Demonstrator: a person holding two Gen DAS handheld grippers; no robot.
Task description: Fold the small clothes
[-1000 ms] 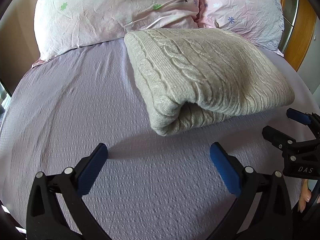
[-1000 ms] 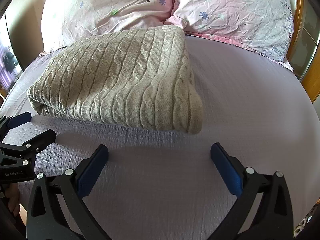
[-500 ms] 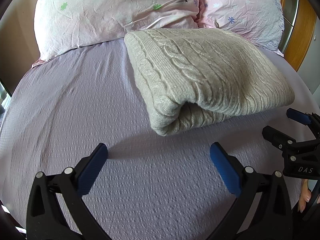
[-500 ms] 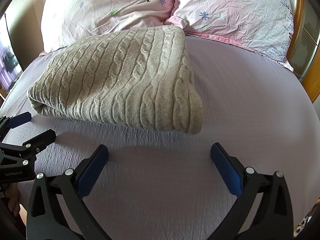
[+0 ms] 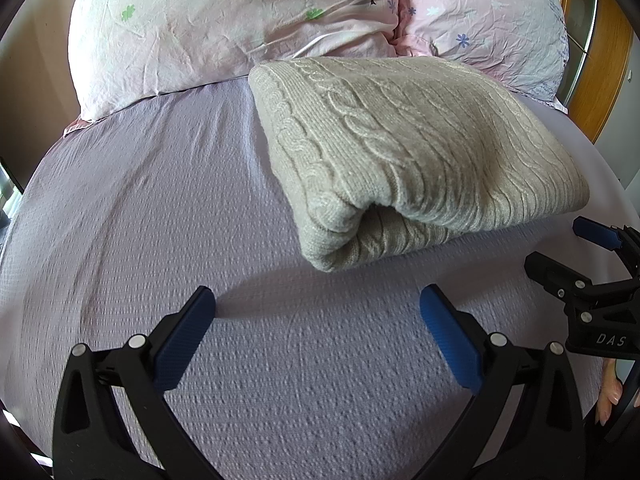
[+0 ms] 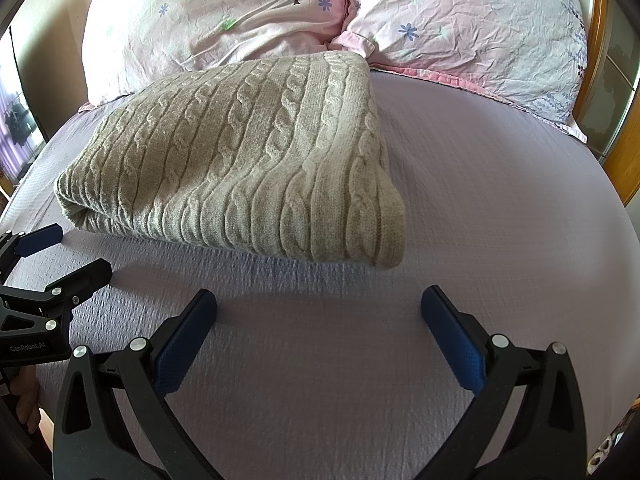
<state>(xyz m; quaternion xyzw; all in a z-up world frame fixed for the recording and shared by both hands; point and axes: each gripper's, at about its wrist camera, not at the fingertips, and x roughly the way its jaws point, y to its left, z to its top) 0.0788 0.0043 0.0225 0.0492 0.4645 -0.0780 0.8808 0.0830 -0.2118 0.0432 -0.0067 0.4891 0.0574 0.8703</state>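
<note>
A beige cable-knit sweater [image 5: 420, 148] lies folded into a thick rectangle on the lilac bed sheet [image 5: 160, 200]; it also shows in the right wrist view [image 6: 248, 160]. My left gripper [image 5: 316, 308] is open and empty, just short of the sweater's near left corner. My right gripper [image 6: 318, 308] is open and empty, just short of the sweater's near right corner. Each gripper shows at the other view's edge: the right gripper [image 5: 560, 248] and the left gripper [image 6: 64, 252], both with jaws apart.
Two pink flowered pillows [image 6: 224, 20] [image 6: 480, 28] lean at the head of the bed behind the sweater. A wooden bed frame [image 5: 600, 60] rises at the right. The sheet [image 6: 500, 200] stretches to the sweater's right.
</note>
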